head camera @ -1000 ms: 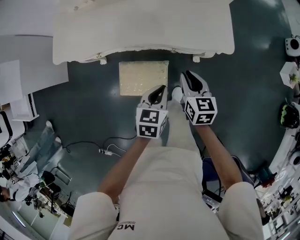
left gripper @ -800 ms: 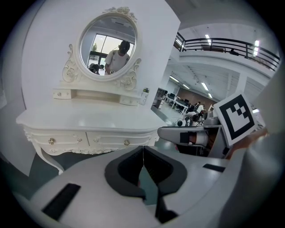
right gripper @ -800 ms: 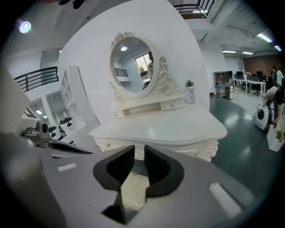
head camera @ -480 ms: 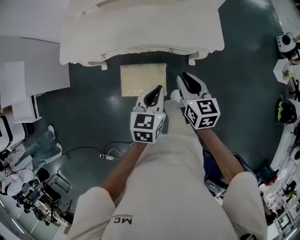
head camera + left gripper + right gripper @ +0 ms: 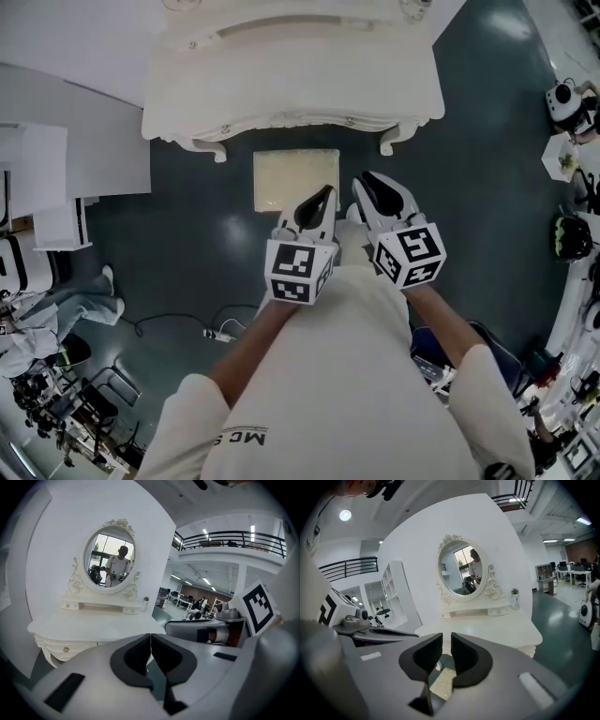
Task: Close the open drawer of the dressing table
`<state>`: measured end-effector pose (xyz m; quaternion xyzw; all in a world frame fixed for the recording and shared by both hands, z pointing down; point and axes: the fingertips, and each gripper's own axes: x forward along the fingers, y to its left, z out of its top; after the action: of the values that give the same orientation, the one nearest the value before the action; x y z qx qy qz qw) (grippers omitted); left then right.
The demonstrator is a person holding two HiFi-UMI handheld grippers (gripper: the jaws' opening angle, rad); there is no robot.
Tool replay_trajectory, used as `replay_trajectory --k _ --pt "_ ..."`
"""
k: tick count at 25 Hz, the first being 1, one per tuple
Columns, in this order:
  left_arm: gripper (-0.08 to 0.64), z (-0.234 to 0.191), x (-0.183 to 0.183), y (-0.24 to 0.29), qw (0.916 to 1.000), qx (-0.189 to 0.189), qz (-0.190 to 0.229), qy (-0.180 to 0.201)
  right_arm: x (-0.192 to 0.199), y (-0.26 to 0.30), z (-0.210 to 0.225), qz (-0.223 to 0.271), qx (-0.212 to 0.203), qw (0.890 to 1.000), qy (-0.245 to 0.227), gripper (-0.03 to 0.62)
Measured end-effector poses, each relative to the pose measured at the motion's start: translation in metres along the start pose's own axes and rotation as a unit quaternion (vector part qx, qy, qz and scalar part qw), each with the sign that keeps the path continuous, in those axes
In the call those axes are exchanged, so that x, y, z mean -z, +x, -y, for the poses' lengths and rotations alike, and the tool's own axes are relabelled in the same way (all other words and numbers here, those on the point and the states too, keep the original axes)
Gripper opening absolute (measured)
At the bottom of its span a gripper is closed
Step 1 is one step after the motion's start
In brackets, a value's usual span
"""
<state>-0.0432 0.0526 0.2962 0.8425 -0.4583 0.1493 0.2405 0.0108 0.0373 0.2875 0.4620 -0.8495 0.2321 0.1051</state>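
Table (image 5: 291, 89): glossy white, scalloped edge, oval mirror (image 5: 109, 560)

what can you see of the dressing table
The dressing table is cream-white, seemingly painted wood, with a scalloped top, curved carved legs and small knobs in front. An oval mirror in a carved frame stands upright at its back above a low shelf. A small bottle stands on top. It backs onto a white wall; its front looks flush, nothing pulled out.
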Motion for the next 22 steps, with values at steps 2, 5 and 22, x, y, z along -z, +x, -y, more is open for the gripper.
replay_trajectory --k 2,5,22 --pt "0.011 0.001 -0.003 -0.011 0.9999 -0.001 0.011 -0.001 -0.004 -0.006 -0.011 0.009 -0.001 1.000 -0.006 0.030" --pt "0.011 0.008 -0.002 -0.020 0.9997 0.010 0.020 0.012 -0.008 -0.014 -0.027 0.027 -0.009 0.999 -0.023 0.002" --pt "0.011 0.019 -0.011 -0.055 0.9968 0.028 0.058 0.047 0.006 -0.048 -0.062 0.034 0.006 0.998 -0.048 0.002"
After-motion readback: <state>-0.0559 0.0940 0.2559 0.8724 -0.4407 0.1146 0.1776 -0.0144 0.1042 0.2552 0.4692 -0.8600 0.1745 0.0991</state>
